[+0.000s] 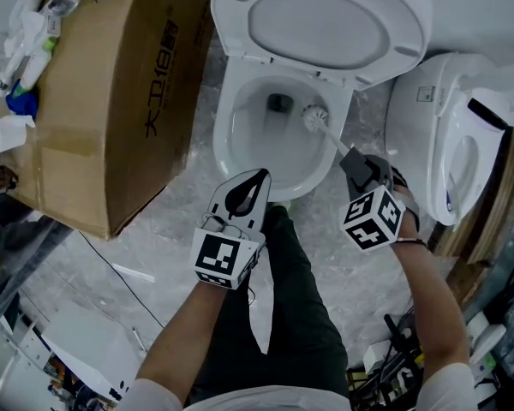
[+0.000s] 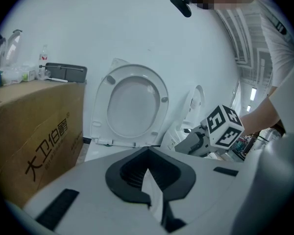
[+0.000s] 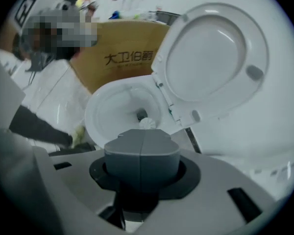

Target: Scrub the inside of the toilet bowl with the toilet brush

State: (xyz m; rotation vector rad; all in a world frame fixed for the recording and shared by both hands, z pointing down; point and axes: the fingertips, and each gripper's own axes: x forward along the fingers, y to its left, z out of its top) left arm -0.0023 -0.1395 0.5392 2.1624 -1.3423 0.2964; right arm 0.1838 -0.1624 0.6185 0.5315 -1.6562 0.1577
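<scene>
Right tongs point(image 1: 360, 168) clamped on the brush point(image 1: 317, 116), head down inside the bowl point(image 1: 231, 135). Left tongs point(image 1: 259, 176) pinched together, empty, by the front rim.

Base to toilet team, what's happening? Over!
Right gripper shut on toilet brush, head inside bowl. Left gripper shut, empty, near front rim. Nothing blocking.

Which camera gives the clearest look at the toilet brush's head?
The head view: the toilet brush's head lies unobstructed inside the bowl. The right gripper view shows only its top behind that gripper's shut tongs; the left gripper view doesn't show it.
</scene>
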